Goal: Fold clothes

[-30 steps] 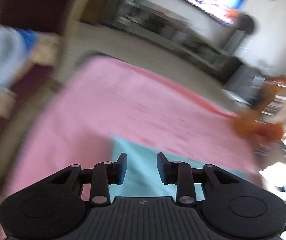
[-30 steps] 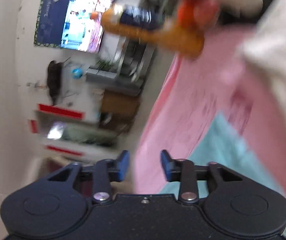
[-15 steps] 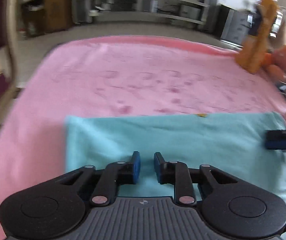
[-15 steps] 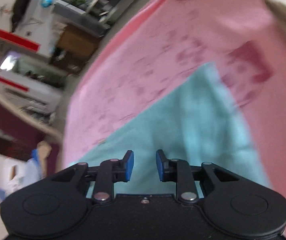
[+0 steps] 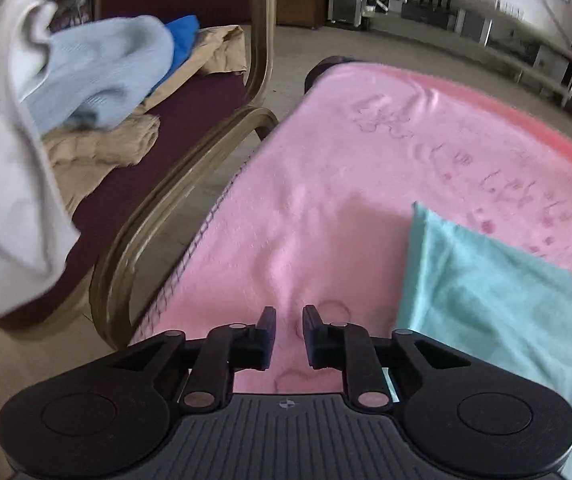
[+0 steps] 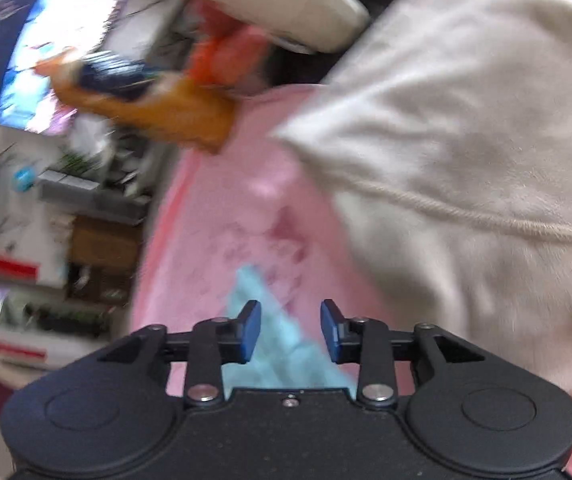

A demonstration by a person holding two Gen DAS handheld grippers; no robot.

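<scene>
Item: teal garment (image 5: 498, 300), lying flat on the pink blanket (image 5: 366, 168).

Left gripper (image 5: 288, 330): we find its jaws narrowly parted, having just closed further, with only pink blanket showing in the gap. The garment's near-left corner lies just to the right of these fingertips; its left edge runs away from us up the picture.

Right gripper (image 6: 290, 330): jaws apart, having just opened further; a strip of the teal garment (image 6: 273, 340) shows between and below them, but we see no pad pressing on it. We judge this hand the nearer to the cloth.

Hard to make out: the right view is smeared by motion, and a cream garment (image 6: 466, 152) fills its right half, hiding that side of the blanket. The teal garment's right end is cut off in the left view. A chair (image 5: 173, 184) piled with clothes stands beside the blanket.
</scene>
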